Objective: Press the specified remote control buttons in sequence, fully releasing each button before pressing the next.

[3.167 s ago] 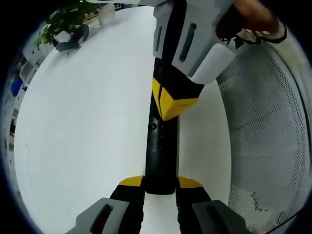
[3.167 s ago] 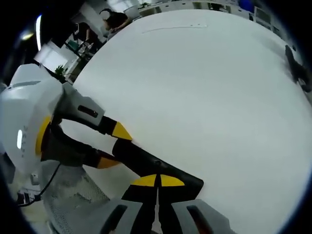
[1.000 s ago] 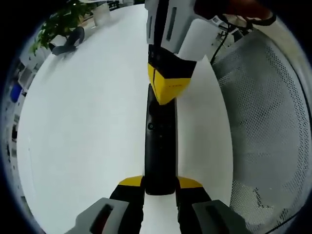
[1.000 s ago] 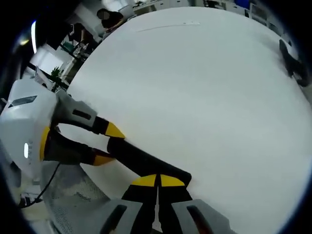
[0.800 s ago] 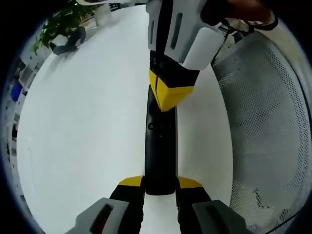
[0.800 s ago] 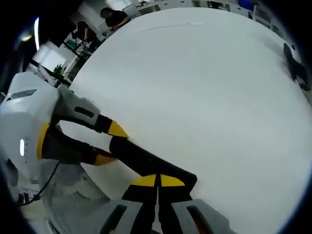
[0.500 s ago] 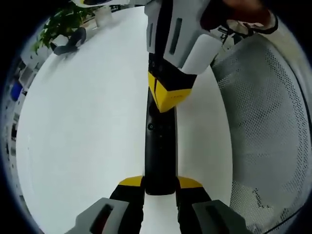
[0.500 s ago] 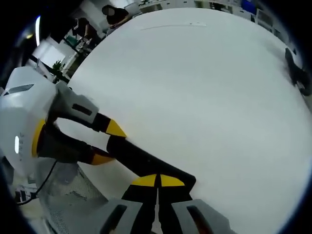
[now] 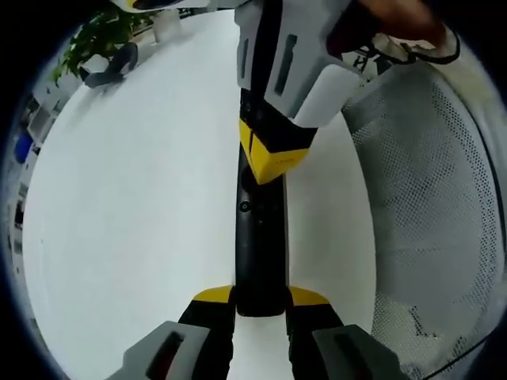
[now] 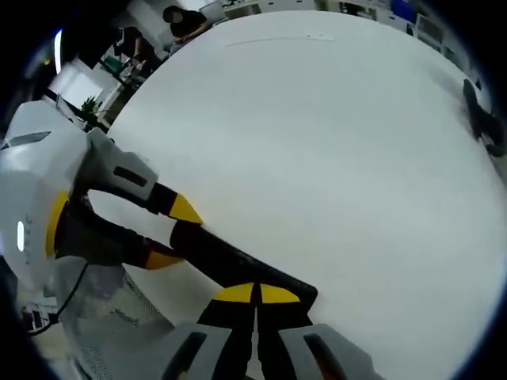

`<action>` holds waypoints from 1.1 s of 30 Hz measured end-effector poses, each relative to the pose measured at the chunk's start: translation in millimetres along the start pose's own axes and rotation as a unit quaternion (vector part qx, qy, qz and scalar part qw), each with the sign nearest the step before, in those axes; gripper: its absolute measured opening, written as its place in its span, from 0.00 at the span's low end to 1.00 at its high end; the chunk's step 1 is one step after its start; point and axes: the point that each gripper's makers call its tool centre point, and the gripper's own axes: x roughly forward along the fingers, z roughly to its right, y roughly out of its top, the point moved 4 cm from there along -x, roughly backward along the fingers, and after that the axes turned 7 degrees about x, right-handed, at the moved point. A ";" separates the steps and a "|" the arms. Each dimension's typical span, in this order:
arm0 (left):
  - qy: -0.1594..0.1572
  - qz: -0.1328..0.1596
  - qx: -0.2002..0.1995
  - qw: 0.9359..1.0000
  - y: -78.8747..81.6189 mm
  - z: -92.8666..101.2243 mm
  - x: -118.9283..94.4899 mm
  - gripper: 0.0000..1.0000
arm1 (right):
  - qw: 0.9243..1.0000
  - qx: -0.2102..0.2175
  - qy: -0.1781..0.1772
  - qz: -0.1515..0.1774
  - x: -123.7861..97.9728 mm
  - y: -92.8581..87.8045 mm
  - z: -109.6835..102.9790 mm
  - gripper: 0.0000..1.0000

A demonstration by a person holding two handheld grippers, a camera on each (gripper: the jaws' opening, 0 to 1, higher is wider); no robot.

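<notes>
i take the remote (image 9: pixel 260 245) as my landmark; it lies on the white table (image 9: pixel 135 206). far to its left, by the table's far edge, sit a plant (image 9: pixel 99 36) and a dark object (image 9: pixel 119 63), well clear of the work. my left gripper (image 9: pixel 260 302) has its jaws clamped on the remote's near end, i judge to keep it from sliding while pressed. my right gripper (image 9: pixel 269 158), jaws closed to one blunt tip, comes down on the remote's far half, touching or nearly so; i can't tell which button. right of the remote is a mesh chair (image 9: pixel 436 222).
</notes>
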 end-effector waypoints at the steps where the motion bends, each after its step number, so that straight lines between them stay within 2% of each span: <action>1: 0.000 -0.001 0.000 1.000 0.1 0.1 -0.1 0.23 | 1.000 0.004 0.002 0.000 0.0 0.1 0.2 0.00; 17: 0.017 -0.011 0.001 1.000 0.6 2.6 -0.8 0.22 | 0.998 0.050 0.040 0.014 -3.3 0.8 3.4 0.00; 19: 0.016 -0.012 0.002 1.000 0.5 2.5 -0.8 0.22 | 0.997 0.053 0.053 0.028 -5.2 4.9 0.6 0.00; 26: 0.007 -0.009 0.003 1.000 0.1 1.0 -0.9 0.22 | 0.996 0.044 0.066 0.050 -4.1 15.7 -7.2 0.00; 33: 0.003 0.001 -0.003 1.000 -0.2 0.9 -1.5 0.22 | 0.995 0.037 0.079 0.042 8.0 17.5 -13.6 0.00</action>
